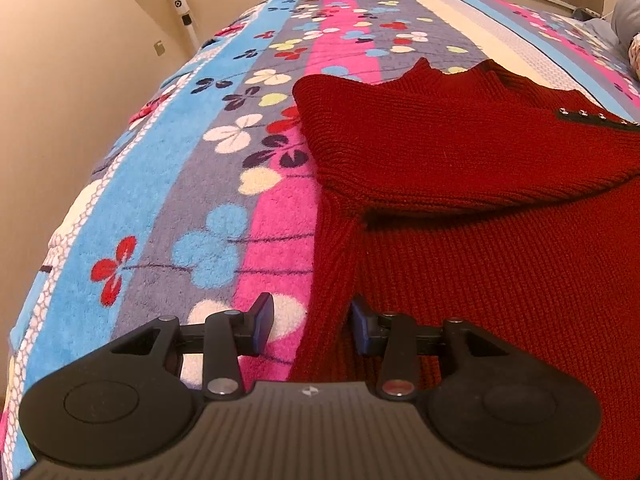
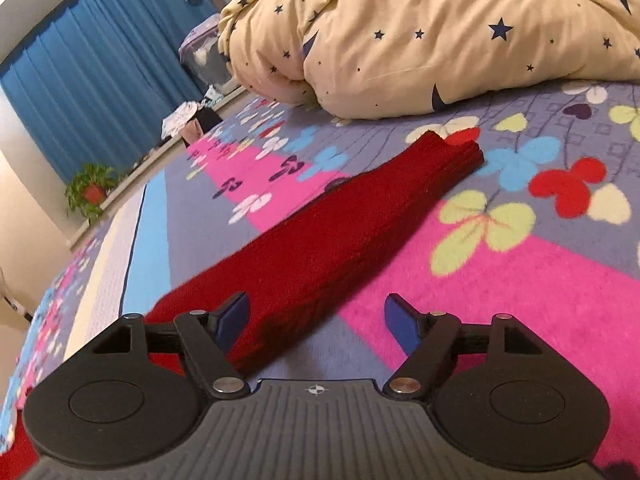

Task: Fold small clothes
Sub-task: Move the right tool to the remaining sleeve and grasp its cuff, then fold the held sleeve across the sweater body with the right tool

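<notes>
Now the left tongs (image 1: 312,326) are apart over the edge of the red sweater (image 1: 480,208) on the bed (image 1: 208,184). The right tongs (image 2: 316,320) are wide apart above its sleeve (image 2: 320,240), not holding it.

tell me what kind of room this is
Most likely a bedroom: the red sweater lies on a bed under a floral blanket, with a star-print duvet bunched behind and blue curtains.

Both cams sit low, close over the bed (image 1: 208,184). Left wrist looks down steeply, sweater (image 1: 480,208) from 12 to 3 o'clock; right wrist is shallower, sleeve (image 2: 320,240) running toward 1 o'clock. Shared: sweater, bedspread.
</notes>
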A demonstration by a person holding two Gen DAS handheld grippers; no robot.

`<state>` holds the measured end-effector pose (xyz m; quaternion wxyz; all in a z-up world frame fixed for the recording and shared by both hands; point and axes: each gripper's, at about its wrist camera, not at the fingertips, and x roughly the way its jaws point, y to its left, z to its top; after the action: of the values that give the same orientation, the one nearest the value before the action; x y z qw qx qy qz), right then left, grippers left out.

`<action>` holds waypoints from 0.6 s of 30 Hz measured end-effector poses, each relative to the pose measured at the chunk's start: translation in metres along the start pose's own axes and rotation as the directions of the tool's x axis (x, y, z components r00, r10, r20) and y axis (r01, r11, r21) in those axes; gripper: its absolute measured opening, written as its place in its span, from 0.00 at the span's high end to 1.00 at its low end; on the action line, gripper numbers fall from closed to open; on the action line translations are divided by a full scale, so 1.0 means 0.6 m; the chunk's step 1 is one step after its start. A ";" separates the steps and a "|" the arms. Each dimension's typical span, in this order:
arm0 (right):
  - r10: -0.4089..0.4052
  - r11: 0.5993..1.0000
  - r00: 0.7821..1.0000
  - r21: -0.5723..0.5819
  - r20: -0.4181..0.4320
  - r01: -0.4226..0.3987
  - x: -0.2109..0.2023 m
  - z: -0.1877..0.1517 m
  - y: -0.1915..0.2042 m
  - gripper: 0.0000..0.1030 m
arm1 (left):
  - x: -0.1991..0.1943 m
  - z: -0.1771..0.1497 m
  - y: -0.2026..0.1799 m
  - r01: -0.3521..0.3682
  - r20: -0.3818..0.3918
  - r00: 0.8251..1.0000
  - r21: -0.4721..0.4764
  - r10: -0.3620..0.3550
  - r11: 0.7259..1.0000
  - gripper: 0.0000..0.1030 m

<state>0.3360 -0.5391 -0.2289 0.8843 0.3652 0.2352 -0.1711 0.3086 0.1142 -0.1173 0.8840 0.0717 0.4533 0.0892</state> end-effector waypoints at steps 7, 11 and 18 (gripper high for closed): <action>-0.051 0.998 0.997 -0.034 0.058 0.053 0.006 0.016 0.018 0.88 | 0.001 -0.001 -0.002 -0.003 0.002 1.000 0.004 0.003 1.000 0.55; -0.035 0.978 0.985 -0.197 0.169 0.069 -0.034 0.032 0.093 0.89 | 0.000 0.000 0.003 0.005 -0.005 1.000 -0.014 -0.005 1.000 0.55; 0.162 0.752 0.945 -0.656 0.283 0.067 -0.102 -0.056 0.374 0.89 | -0.006 0.001 0.007 0.016 -0.019 1.000 -0.029 -0.017 0.999 0.56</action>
<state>0.3820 -0.3551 -0.0899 0.9861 0.0040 0.1230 -0.1120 0.3068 0.1175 -0.1132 0.8812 0.0541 0.4612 0.0891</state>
